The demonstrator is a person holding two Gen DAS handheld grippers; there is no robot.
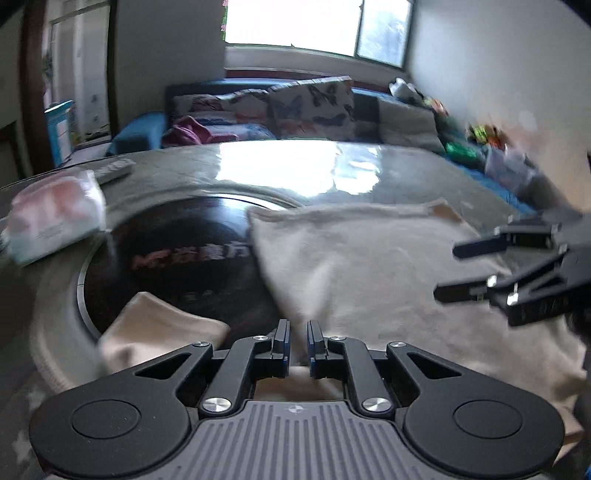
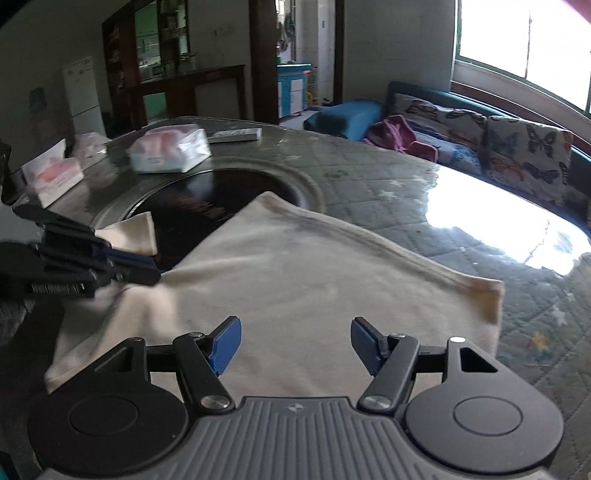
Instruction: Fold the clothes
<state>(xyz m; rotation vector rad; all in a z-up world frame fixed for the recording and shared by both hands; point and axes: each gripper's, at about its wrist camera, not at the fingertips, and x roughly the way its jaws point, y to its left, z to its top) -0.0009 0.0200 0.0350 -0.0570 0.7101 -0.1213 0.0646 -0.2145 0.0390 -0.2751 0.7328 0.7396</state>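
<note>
A cream garment (image 1: 369, 277) (image 2: 314, 277) lies spread on the round table (image 2: 388, 177), partly over its dark centre disc (image 1: 177, 258). One sleeve (image 1: 159, 325) (image 2: 136, 232) sticks out to the left. My left gripper (image 1: 298, 328) is shut on the garment's near left edge; in the right wrist view the left gripper (image 2: 153, 271) pinches the cloth where it puckers up. My right gripper (image 2: 295, 328) hovers open over the garment's near part, nothing between its blue pads (image 2: 225, 343). The left wrist view shows the right gripper (image 1: 447, 274) open at the right.
A tissue pack (image 2: 170, 151) (image 1: 55, 218), a flat remote (image 2: 236, 134) and a tissue box (image 2: 51, 177) sit on the table's far left. A sofa with butterfly cushions (image 2: 524, 155) runs behind the table under a bright window (image 1: 291, 22).
</note>
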